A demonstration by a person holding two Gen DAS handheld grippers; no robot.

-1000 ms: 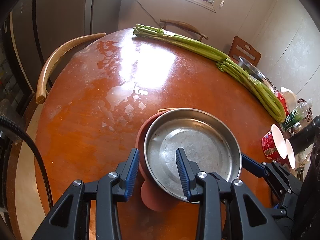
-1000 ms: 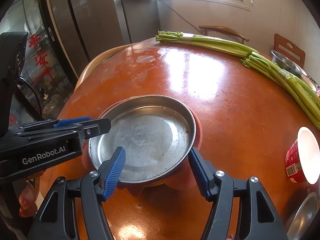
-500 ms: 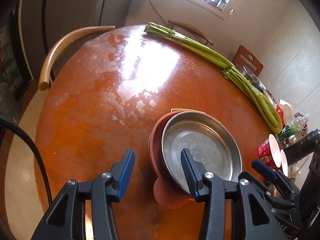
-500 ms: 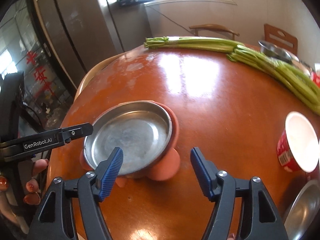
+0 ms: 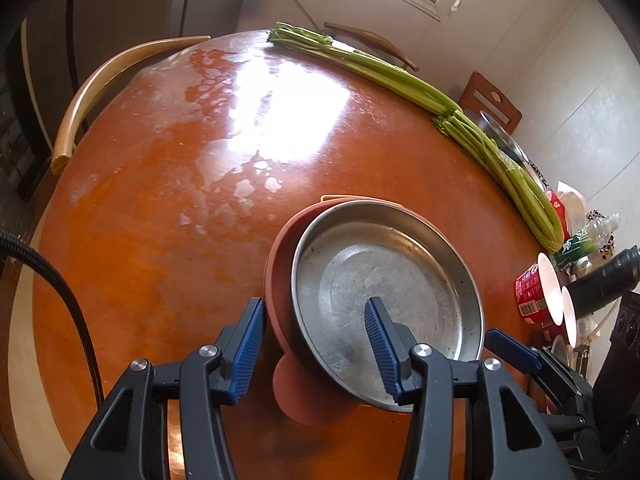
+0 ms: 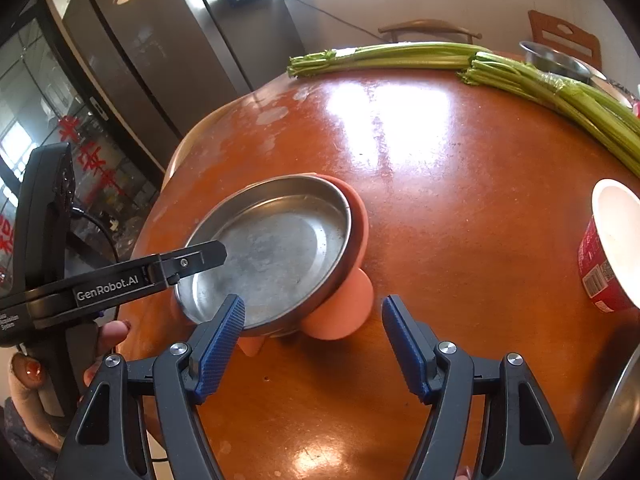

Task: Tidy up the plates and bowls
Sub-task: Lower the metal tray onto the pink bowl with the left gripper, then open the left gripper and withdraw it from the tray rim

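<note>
A steel plate (image 5: pixel 384 280) sits inside a terracotta bowl with round ears (image 5: pixel 280 280) on the round wooden table (image 5: pixel 160 200); both show in the right wrist view, the plate (image 6: pixel 272 248) and the bowl (image 6: pixel 340 304). My left gripper (image 5: pixel 314 344) is open, its fingers astride the near left rim of the plate and bowl without pinching. My right gripper (image 6: pixel 314 346) is open and empty, just in front of the bowl's ear. The left gripper's fingers (image 6: pixel 192 258) show there over the plate's left rim.
Long celery bunches (image 5: pixel 400 76) lie along the far and right table edge. A red paper cup (image 6: pixel 608 248) lies on its side at the right. A steel bowl (image 6: pixel 556 58) stands far right, another steel rim (image 6: pixel 612 420) at the near right. Chairs ring the table.
My left gripper has opened wider and now straddles the plate and bowl rim. My right gripper has drawn back from around the bowl, still open. The stack stayed on the table.
</note>
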